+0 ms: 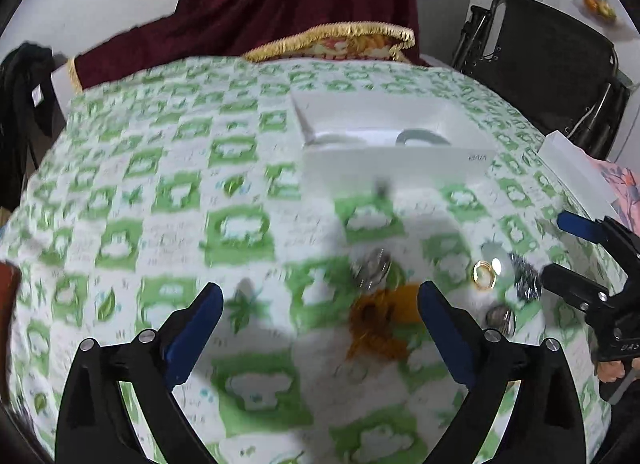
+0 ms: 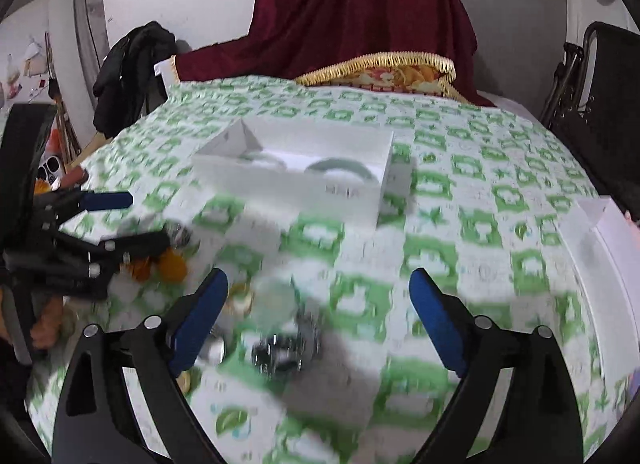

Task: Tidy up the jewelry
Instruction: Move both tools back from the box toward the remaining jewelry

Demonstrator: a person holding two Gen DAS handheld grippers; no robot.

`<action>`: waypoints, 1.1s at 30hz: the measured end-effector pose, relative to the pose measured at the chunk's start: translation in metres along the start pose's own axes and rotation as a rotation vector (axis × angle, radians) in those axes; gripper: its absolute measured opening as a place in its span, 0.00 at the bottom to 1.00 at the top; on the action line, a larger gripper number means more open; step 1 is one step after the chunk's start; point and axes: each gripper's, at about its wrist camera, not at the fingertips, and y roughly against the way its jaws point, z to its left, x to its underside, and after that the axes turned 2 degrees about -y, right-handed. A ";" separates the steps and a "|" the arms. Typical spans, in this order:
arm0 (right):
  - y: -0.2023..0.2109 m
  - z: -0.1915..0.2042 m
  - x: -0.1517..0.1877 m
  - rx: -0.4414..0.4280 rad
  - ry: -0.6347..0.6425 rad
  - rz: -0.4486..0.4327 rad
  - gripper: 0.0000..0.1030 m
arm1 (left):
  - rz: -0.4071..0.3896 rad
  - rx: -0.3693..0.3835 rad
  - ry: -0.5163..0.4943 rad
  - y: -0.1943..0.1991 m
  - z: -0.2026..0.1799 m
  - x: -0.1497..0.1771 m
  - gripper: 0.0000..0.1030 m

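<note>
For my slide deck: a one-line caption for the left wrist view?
Open left tool above scattered jewelry on a green-patterned tablecloth, white box beyond.

The open white cardboard box (image 1: 384, 167) on the green-and-white patterned tablecloth (image 1: 160, 191) bears a small grey print on its front wall (too blurred by motion to read in either view). The black frame of the right gripper (image 1: 560, 252) carries raised letters at its edge, also unreadable.
</note>
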 end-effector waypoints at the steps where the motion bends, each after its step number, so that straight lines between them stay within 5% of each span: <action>1: 0.002 -0.001 0.006 -0.003 -0.004 0.008 0.88 | 0.009 -0.007 0.001 0.000 0.001 0.003 0.95; 11: -0.005 -0.006 0.018 -0.003 -0.036 0.103 0.94 | 0.064 -0.160 0.071 -0.004 0.030 0.011 0.97; 17: -0.007 -0.034 0.018 0.057 -0.174 0.103 0.94 | -0.006 -0.118 0.080 0.012 0.031 0.008 0.97; 22: 0.006 -0.011 0.018 0.020 -0.038 0.036 0.94 | -0.053 -0.092 0.039 0.021 0.017 0.009 0.97; 27: 0.003 0.016 0.024 0.012 0.099 0.079 0.76 | -0.003 -0.099 0.021 0.009 0.011 0.010 0.97; 33: -0.009 -0.004 0.026 0.037 0.007 0.148 0.59 | 0.035 -0.120 0.008 0.000 0.011 0.013 0.97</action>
